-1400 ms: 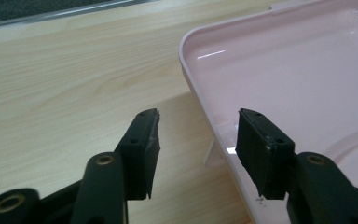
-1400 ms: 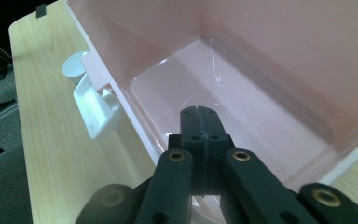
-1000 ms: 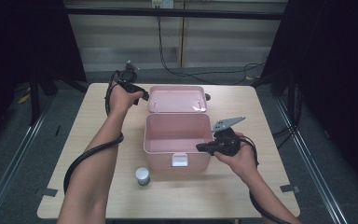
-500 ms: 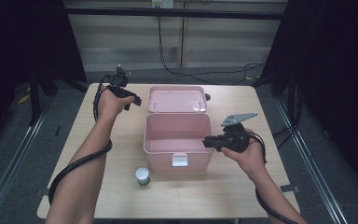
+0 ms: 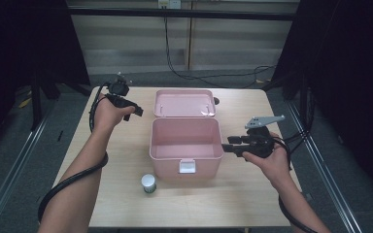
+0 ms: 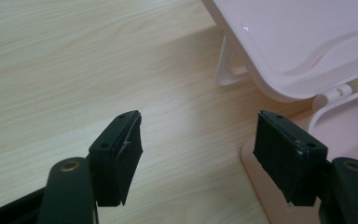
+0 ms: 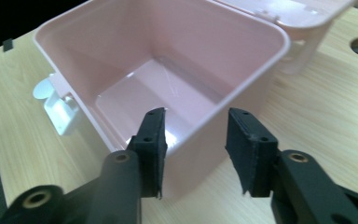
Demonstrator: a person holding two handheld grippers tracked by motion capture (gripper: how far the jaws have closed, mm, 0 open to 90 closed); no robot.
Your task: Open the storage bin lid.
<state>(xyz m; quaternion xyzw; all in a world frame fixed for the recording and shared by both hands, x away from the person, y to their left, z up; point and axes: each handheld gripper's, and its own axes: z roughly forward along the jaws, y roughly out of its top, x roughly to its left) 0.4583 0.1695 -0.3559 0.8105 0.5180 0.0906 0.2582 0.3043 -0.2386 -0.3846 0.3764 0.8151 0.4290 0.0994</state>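
High view: the pink storage box (image 5: 186, 145) stood open on the worktop (image 5: 126, 160), and both hand-held grippers had drawn back from it. Left gripper view: the left hand-held gripper (image 6: 198, 149) gaped empty beside the lid (image 6: 303, 42). Right gripper view: the right hand-held gripper (image 7: 196, 144), jaws just opening, straddled the box wall unclamped, which suggested the opening step was finished.

Wooden table (image 5: 252, 204): pink box (image 5: 186, 160), small jar (image 5: 148, 183)

Box (image 5: 185, 145): pale pink throughout, inside and out; white latch (image 5: 187, 167) on front wall.
Lid (image 5: 185, 103): same pale pink, white hinge parts.
Table (image 5: 126, 160): light wood grain, beige.
Left gripper (image 5: 132, 110), right gripper (image 5: 227, 144): black; right carries grey plate.
Can (image 5: 148, 183): white top, greenish side, nearer left gripper's side.
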